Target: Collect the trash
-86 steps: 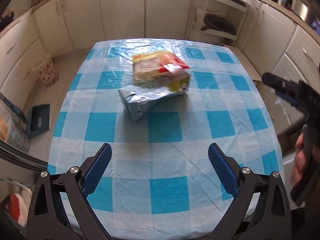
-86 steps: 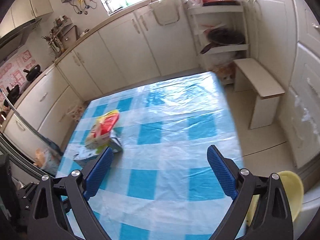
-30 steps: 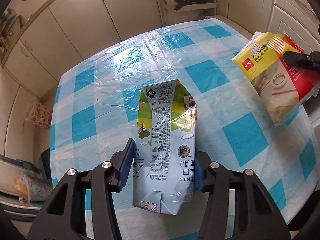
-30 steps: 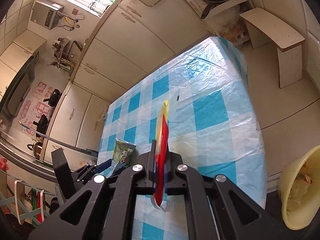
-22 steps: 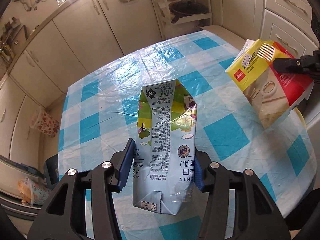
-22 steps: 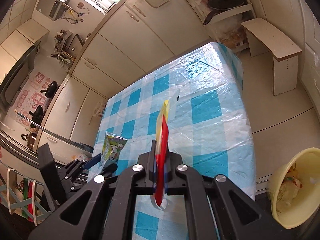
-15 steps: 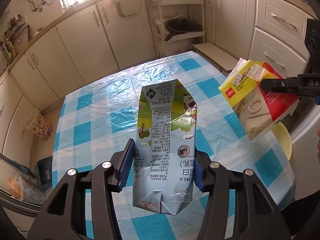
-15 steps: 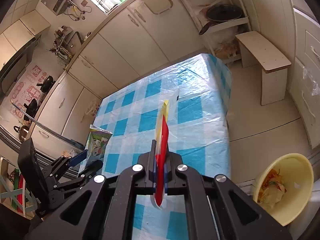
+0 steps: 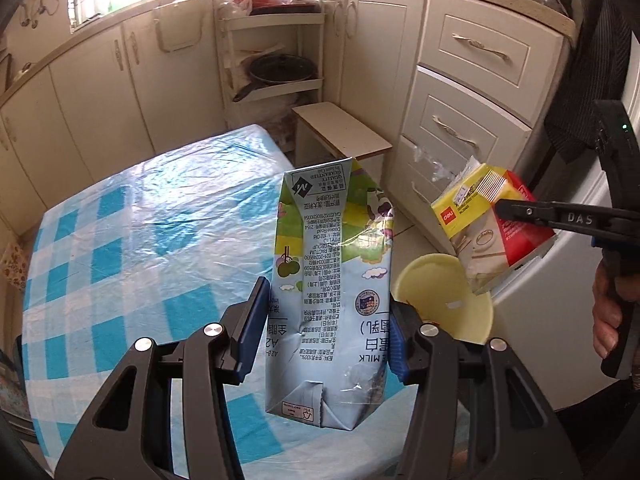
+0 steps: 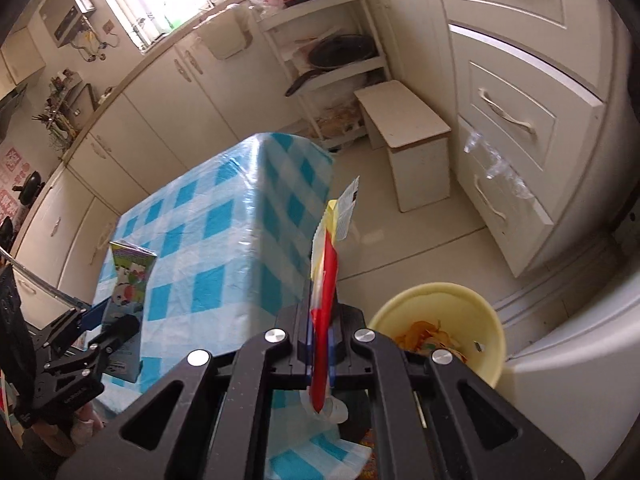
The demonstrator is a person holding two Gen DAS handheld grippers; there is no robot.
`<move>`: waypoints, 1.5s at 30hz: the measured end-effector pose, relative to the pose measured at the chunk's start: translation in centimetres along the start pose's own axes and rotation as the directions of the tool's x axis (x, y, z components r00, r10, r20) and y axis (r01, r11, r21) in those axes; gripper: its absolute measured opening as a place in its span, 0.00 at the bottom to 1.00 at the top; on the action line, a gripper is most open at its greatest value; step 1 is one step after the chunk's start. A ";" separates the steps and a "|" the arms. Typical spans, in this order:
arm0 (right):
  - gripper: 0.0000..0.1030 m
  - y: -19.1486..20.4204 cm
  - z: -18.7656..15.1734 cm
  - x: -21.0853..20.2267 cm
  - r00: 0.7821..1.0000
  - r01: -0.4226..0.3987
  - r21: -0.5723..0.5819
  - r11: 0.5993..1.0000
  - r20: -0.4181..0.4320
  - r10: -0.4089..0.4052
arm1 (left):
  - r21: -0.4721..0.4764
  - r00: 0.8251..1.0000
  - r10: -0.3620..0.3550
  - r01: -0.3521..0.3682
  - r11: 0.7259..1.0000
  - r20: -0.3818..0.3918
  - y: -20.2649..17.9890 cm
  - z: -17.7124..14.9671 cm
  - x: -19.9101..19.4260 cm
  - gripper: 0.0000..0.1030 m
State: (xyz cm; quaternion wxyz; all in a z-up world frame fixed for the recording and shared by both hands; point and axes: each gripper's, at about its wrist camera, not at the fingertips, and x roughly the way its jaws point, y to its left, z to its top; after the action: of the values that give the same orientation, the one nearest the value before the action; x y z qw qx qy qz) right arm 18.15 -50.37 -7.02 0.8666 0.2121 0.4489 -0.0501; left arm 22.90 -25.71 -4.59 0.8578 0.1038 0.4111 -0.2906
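Right tongs (image 10: 320,322) clenched on flat wrapper (image 10: 326,280), nearer yellow bin (image 10: 436,320), just right below; left tongs (image 9: 326,332) grasping milk carton (image 9: 330,292), over tabletop (image 9: 132,220) edge.

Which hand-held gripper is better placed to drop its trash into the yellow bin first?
Right, probably: the right hand-held gripper holds its flat wrapper beside the yellow bin; the left hand-held gripper, holding the milk carton, remains over the table.
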 end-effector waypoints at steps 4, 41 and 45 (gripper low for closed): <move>0.06 -2.9 -0.8 1.6 0.994 0.080 0.007 0.997 -0.076 -0.079 | 0.030 0.999 -0.038 0.039 0.999 -0.029 -3.8 -0.3 1.7 0.48; 0.68 -5.7 2.4 -4.3 0.970 0.059 0.192 0.980 0.220 -0.101 | 0.040 0.987 -0.003 0.010 0.999 -0.160 -16.2 -1.8 10.6 0.78; 0.73 -3.8 2.6 -5.3 0.955 0.047 0.186 0.981 0.279 -0.099 | 0.053 0.992 0.054 -0.048 0.997 -0.111 -14.6 -1.8 7.7 0.79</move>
State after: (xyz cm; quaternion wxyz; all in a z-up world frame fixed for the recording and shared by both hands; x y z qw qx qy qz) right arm 15.93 -55.40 -2.68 0.8977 0.2621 0.3197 -0.1524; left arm 16.98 -39.95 -10.77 0.8376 0.1520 0.4485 -0.2726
